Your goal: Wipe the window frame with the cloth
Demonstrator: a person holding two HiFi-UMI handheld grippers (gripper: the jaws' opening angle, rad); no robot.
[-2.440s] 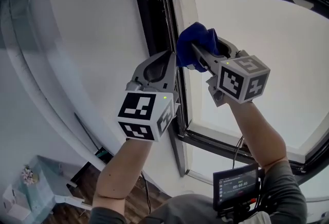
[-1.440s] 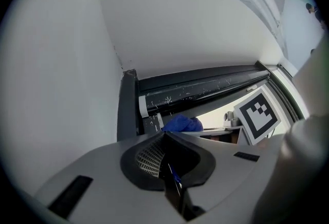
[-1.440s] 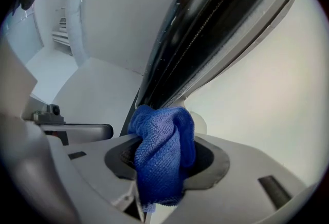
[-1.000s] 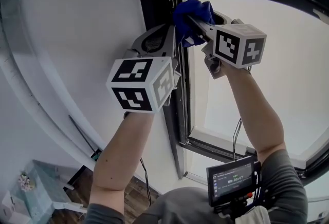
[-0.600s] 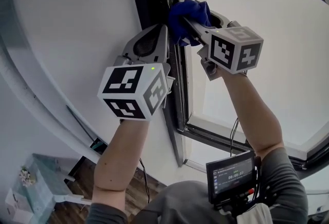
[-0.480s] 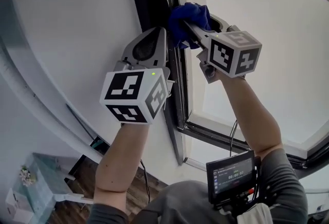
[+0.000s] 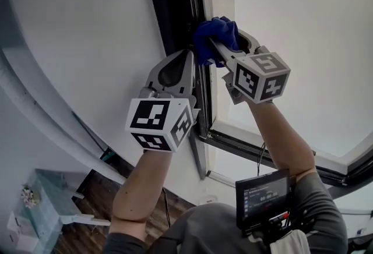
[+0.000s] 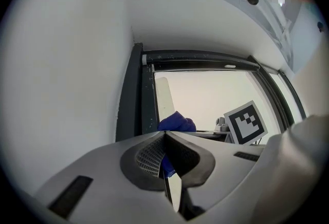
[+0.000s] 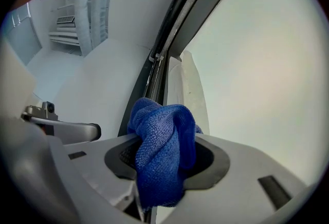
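Clamping the blue cloth [image 7: 214, 38] in the right gripper [image 7: 220, 49], wad against the window frame [image 7: 175, 8] upright just left; next stroke judged along its vertical length; left gripper [image 7: 187, 56] clenched empty alongside.

Left tool [image 7: 186, 60]: raised overhead on bare left forearm [image 7: 139, 189], pointing upward; jaws closed tip to tip, nothing gripped.
Right tool [image 7: 218, 49]: just beside it, slightly higher, on right forearm [image 7: 280, 136], angled up and leftward; jaws clamped on a bunched blue cloth [image 9: 163, 151].
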